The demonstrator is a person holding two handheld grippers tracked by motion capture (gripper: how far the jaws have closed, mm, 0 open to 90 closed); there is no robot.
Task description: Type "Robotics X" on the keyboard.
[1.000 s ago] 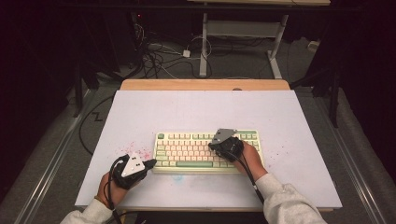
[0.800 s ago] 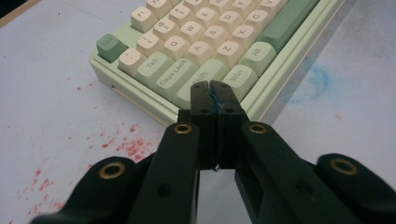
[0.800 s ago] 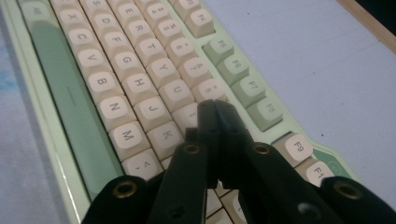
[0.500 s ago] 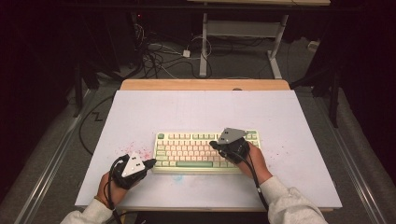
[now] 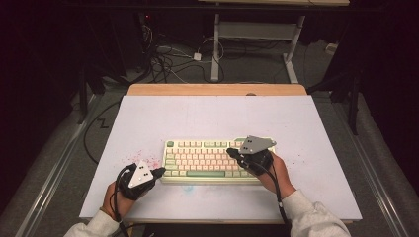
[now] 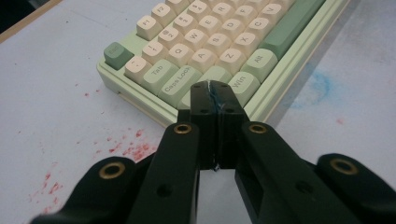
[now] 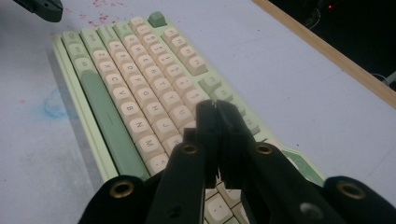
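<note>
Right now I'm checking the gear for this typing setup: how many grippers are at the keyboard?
2. The left gripper sits at the keyboard's near-left corner, fingers closed. The right gripper hangs over the keys toward its right end, fingers closed too.

High view looking down, gripper views close, sharing keyboard (image 5: 212, 160)

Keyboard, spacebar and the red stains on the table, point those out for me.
keyboard (image 5: 207, 160), high view, middle of the key field.
spacebar (image 7: 105, 116), right gripper view, middle of the long green key.
red stains (image 6: 133, 148), left gripper view, densest patch on the table.
</note>
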